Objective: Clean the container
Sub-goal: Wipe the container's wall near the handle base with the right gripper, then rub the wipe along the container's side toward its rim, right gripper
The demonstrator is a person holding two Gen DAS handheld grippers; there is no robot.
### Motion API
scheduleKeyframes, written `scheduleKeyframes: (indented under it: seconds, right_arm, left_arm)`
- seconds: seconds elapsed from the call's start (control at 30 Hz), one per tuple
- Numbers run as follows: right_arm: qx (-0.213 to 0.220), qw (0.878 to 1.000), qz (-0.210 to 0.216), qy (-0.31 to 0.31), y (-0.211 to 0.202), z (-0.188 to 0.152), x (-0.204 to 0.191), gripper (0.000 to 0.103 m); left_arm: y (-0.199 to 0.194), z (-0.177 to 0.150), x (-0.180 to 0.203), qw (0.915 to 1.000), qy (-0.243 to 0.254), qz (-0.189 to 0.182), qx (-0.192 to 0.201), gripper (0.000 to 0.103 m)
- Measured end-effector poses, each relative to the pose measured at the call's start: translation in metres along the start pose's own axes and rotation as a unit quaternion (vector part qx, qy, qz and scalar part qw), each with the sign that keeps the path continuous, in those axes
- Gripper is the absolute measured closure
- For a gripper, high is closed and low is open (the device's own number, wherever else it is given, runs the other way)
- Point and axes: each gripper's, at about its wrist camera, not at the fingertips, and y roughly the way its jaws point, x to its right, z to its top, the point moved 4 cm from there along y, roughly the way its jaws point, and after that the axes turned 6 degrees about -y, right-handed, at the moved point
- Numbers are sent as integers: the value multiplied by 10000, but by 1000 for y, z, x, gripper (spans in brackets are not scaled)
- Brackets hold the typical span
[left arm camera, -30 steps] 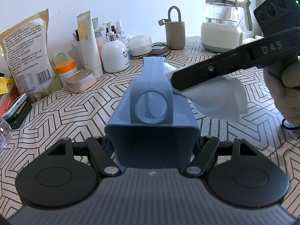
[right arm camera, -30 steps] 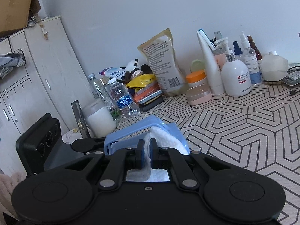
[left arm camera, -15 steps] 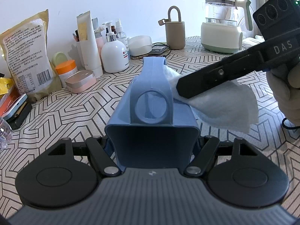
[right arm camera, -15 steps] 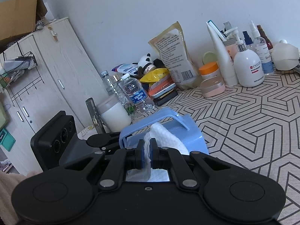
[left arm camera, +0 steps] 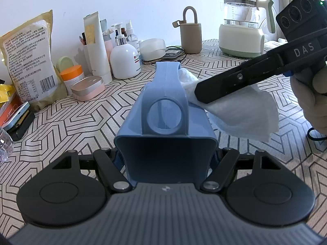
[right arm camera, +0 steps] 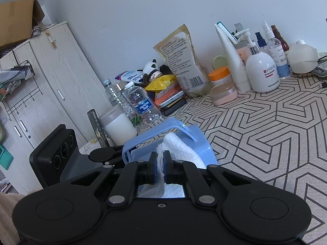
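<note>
The left claw [left arm camera: 165,159] is clamped across the base of the blue container [left arm camera: 165,122], holding it on its side over the patterned counter [left arm camera: 77,122], handle uppermost and mouth pointing away. The right claw [right arm camera: 160,168] is pinched shut on a white cloth [right arm camera: 179,149], with a wad bunched ahead of its tips and a loose flap hanging below.

What has changed over the last second is small but telling. In the left wrist view the right claw has drawn back and up along the container's right flank, and more of the cloth now trails free below it. In the right wrist view the scene has tilted and the container sits further right, so the wiping hand has rolled slightly while the holding hand has kept still. The cloth wad stays pressed at the container just under the handle [right arm camera: 163,129].

That reads as one stroke of a wipe along the side wall near the handle, probably mid-task. Whether the wad reaches inside or only rubs the outer wall cannot be told. The bottles [left arm camera: 124,65] and kettle [left arm camera: 241,34] stand well apart from the work.
</note>
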Motion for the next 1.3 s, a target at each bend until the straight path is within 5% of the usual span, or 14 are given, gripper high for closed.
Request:
scheduleKeyframes:
  seconds: [1.3]
  right_arm:
    - [-100,9990,366,-253,6,-4,-17,98]
  left_arm:
    - [1,0,-2,10000,-16,-6,-17,29]
